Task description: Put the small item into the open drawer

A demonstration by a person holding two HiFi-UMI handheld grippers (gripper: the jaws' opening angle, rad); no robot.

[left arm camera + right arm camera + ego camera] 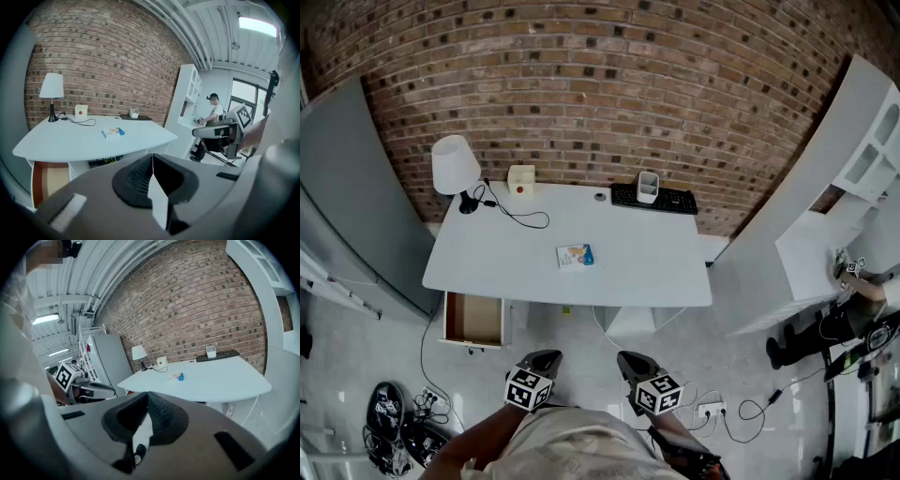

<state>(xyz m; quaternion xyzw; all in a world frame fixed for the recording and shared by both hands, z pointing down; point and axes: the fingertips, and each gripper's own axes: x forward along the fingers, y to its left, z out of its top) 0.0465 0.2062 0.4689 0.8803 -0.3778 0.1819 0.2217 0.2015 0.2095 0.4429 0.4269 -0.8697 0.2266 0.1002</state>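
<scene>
Nearest us, we are holding the left gripper point(546, 360) and right gripper point(632, 362) short of the table's point(642, 267) front edge, both with jaws closed together on nothing. The small item point(575, 255) is lying near that edge's middle, and the open drawer point(473, 319) is jutting out under the front-left corner.

The head view looks steeply down from above and well back. It takes in the whole white desk point(487, 253) against the brick wall point(609, 84), with the left gripper point(546, 357) and right gripper point(628, 359) at its lower edge. Each gripper view sits low, well short of the desk, and faces along its own jaws toward that wall. All three views share the desk top, lamp point(455, 167) and small box point(576, 255). Each gripper view also catches the other gripper at its side.
</scene>
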